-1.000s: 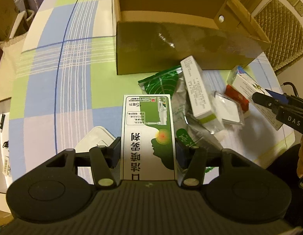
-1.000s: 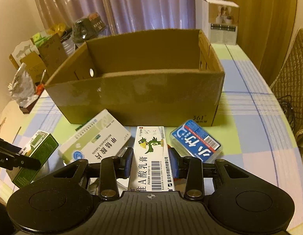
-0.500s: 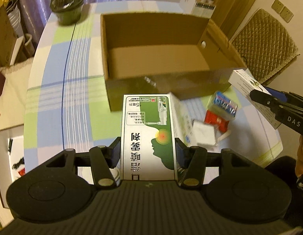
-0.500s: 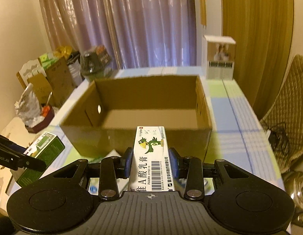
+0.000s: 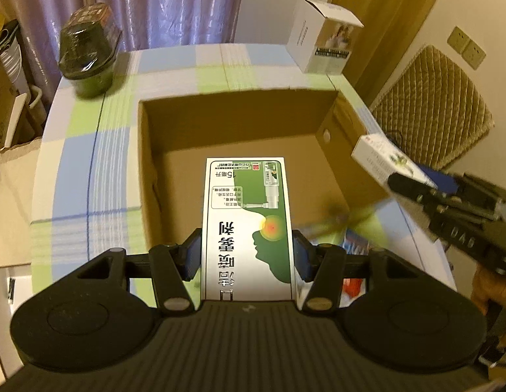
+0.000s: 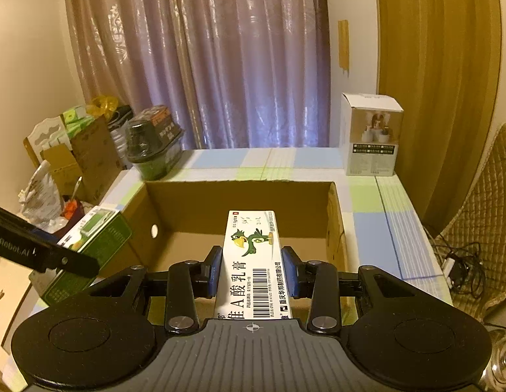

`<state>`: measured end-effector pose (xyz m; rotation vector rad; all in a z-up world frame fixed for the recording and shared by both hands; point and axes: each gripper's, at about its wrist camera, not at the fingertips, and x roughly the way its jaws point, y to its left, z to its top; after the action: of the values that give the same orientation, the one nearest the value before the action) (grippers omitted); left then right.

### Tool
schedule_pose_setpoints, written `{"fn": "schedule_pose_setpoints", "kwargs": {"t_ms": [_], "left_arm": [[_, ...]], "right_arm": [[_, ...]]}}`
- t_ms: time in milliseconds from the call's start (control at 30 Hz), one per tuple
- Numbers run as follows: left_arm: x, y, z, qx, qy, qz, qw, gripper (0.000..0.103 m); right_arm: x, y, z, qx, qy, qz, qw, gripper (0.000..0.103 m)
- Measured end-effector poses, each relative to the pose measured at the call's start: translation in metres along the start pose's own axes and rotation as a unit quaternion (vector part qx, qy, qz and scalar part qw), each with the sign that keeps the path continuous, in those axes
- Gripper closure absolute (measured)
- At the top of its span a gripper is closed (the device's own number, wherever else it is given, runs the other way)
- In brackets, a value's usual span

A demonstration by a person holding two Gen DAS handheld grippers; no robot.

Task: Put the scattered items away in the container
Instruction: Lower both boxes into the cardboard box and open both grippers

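My left gripper (image 5: 245, 251) is shut on a green and white medicine box (image 5: 249, 209), held over the open cardboard box (image 5: 148, 176) and reaching past its near wall. My right gripper (image 6: 251, 269) is shut on a narrow white box with a green bird (image 6: 253, 254), also above the cardboard box (image 6: 174, 199), whose floor looks bare. The right gripper (image 5: 396, 181) with its white box (image 5: 377, 156) shows at the right in the left wrist view. The left gripper's finger (image 6: 66, 261) and green box (image 6: 99, 238) show at the left in the right wrist view.
A checked cloth (image 5: 79, 170) covers the table. A dark green wrapped tub (image 5: 88, 54) and a tall white carton (image 5: 326, 39) stand at the far end before purple curtains. Blurred loose items (image 5: 354, 245) lie by the near right corner. A quilted chair (image 5: 432, 111) stands right.
Both grippers have risen from the heap of items and moved forward over the cardboard box, each still gripping its box. The box's inside has come into view.
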<state>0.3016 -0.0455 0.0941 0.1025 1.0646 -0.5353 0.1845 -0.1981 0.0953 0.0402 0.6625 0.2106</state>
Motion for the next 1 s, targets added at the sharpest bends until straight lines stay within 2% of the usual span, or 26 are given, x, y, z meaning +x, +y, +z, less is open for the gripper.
{"fn": "schedule_pose_setpoints", "kwargs": {"t_ms": [267, 433, 567, 633, 667, 700, 733, 767, 933, 1000], "left_arm": [[0.046, 0.008, 0.031, -0.010, 0.008, -0.008, 0.9999, 0.053], [0.069, 0.012, 0.036, -0.013, 0.014, -0.010, 0.9998, 0.053], [0.082, 0.016, 0.039, -0.020, 0.010, -0.005, 0.9997, 0.053], [0.086, 0.018, 0.040, -0.028, 0.005, 0.002, 0.9996, 0.049], [0.086, 0.020, 0.039, -0.032, 0.004, 0.000, 0.9995, 0.047], [0.085, 0.021, 0.038, -0.031, 0.004, -0.001, 0.9995, 0.047], [0.084, 0.021, 0.037, -0.030, 0.003, 0.001, 0.9996, 0.047], [0.083, 0.021, 0.035, -0.028, 0.003, 0.002, 0.9996, 0.046], [0.069, 0.025, 0.026, -0.038, -0.005, 0.000, 0.9992, 0.045], [0.060, 0.026, 0.021, -0.042, -0.009, 0.001, 0.9991, 0.040]], "right_arm": [[0.048, -0.017, 0.011, 0.005, 0.011, -0.006, 1.000, 0.062], [0.071, -0.023, 0.012, 0.006, 0.016, -0.002, 1.000, 0.062], [0.086, -0.025, 0.011, 0.018, 0.013, 0.018, 1.000, 0.062], [0.089, -0.024, 0.010, 0.018, 0.009, 0.019, 1.000, 0.061], [0.089, -0.024, 0.009, 0.017, 0.008, 0.017, 1.000, 0.055], [0.088, -0.025, 0.008, 0.020, 0.003, 0.014, 1.000, 0.026], [0.085, -0.028, 0.006, 0.026, -0.006, 0.011, 1.000, 0.015], [0.082, -0.030, 0.005, 0.030, -0.011, 0.008, 0.999, 0.012], [0.069, -0.036, 0.001, 0.040, -0.007, 0.000, 0.999, 0.012], [0.061, -0.036, 0.000, 0.042, -0.008, -0.002, 0.999, 0.012]]}}
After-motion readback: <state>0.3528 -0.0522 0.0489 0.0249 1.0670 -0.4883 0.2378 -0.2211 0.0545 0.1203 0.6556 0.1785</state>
